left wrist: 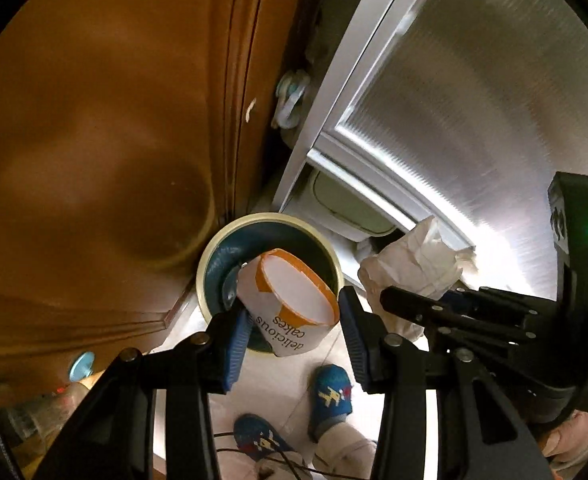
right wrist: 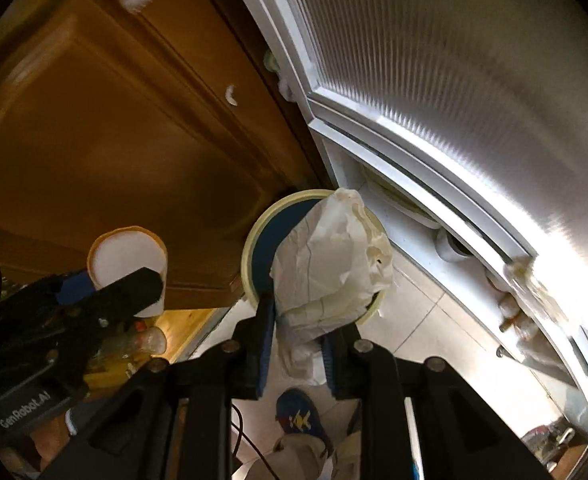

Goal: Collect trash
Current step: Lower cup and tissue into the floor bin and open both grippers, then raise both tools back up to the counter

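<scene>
Left jaws grasp the tilted paper cup [left wrist: 290,300], mouth upward; right jaws grasp crumpled paper [right wrist: 330,276].

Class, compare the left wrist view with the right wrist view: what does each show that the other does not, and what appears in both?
Only the left wrist view shows the words "delicious cakes" on the paper cup held in the left gripper, and two blue slippers. Only the right wrist view shows white pipes under the frosted door. Both show the cup, the crumpled paper in the right gripper, the round bin below and the wooden cabinet.
</scene>
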`<state>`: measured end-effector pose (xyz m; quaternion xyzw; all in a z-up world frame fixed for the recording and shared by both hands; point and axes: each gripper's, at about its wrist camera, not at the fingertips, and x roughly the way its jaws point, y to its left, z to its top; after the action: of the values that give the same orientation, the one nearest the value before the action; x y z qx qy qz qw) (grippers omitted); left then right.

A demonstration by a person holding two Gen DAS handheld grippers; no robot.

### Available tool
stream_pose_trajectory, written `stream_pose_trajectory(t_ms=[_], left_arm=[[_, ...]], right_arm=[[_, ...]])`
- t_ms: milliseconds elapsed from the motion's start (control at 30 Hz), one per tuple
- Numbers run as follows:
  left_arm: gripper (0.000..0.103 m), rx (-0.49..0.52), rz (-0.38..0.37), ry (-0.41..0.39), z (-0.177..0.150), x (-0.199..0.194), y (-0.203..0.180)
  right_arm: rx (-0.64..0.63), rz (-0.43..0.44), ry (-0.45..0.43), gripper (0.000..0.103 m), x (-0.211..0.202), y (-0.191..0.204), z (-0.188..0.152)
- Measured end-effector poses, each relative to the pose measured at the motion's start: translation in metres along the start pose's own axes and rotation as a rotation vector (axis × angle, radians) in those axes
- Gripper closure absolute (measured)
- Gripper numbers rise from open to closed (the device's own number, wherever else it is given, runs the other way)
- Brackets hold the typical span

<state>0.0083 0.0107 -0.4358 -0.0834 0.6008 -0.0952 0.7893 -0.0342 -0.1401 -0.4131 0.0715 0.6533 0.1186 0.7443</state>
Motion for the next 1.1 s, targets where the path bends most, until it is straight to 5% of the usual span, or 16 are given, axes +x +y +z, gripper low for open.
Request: stream_pose_trajectory(t_ms=[300, 667, 933, 1100], left_arm=[[0.059, 0.015, 0.043, 0.063, 0.017, 0.055, 0.009], [0.029, -0.013, 0.105, 0.081, 0.019, 0.056, 0.025], [0.015, -0.037, 0.134, 0.066, 0.019, 0.041, 0.028], [0.015, -0.033, 0.144, 0.064, 0.020, 0.031, 0.026]], right_arm=[[0.012, 0.011, 0.053, 0.081, 0.045, -0.016, 0.007], [-0.015, 0.010, 0.099, 0.073, 0.070, -0.007, 0.027], [-0.008, 0.024, 0.104, 0.043, 0.072, -0.003, 0.036], [-0.016, 0.011, 0.098, 0.041, 0.064, 0.001, 0.032]])
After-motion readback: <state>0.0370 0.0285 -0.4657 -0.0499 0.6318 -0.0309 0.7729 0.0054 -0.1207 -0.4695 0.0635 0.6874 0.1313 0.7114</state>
